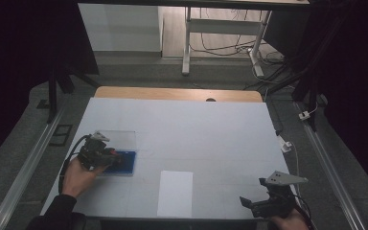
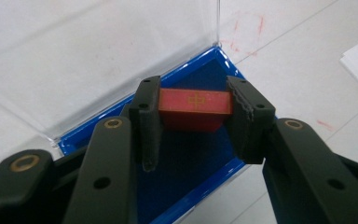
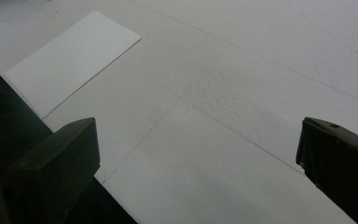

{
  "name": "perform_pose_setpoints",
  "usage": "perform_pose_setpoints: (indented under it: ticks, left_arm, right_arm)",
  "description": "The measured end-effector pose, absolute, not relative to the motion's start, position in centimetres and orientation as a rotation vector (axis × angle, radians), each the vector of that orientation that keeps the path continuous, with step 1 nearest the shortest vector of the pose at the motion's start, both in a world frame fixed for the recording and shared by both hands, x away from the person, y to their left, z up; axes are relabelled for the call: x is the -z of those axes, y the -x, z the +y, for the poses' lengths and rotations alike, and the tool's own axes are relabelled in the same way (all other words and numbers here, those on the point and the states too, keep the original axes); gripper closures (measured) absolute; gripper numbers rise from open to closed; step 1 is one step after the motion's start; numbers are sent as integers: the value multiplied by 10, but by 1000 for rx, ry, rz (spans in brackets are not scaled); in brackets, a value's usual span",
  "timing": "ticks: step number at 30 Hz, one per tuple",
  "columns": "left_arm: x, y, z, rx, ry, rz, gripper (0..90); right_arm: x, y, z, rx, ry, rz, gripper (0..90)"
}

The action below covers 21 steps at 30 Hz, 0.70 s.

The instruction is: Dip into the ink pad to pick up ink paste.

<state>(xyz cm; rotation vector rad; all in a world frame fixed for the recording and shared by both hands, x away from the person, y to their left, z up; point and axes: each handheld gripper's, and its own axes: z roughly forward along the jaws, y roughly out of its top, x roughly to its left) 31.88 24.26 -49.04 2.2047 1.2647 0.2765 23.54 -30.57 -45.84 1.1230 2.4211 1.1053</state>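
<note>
A recording lab: white-covered table (image 1: 211,139) ringed by dark curtains (image 1: 24,57), floor cables (image 1: 230,48) behind.

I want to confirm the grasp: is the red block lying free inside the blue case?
No, the left gripper clamps the red block above the blue case.

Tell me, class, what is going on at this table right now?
A person works with two handheld grippers. The left gripper is clamped on a small red block over the blue tray of an open clear-lidded case. The right gripper hangs open over the bare white table, near a white sheet of paper.
</note>
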Motion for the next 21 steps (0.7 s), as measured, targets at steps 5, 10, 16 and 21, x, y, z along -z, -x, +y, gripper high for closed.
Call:
perform_pose_setpoints:
  ticks: [5,10,16,21]
  left_arm:
    - [495,-320,239,-276,-2240,1274,585]
    - [497,-320,240,-276,-2237,1271,586]
    - [497,-315,232,-352,-2278,1246,588]
    - [497,-312,225,-420,-2318,1224,589]
  right_arm:
    - [459,-235,-306,-1108,-1120,2421,0]
    - [459,-235,-306,-1107,-1116,2424,0]
    - [459,-235,-306,-1106,-1115,2427,0]
    - [459,-235,-305,-1103,-1114,2427,0]
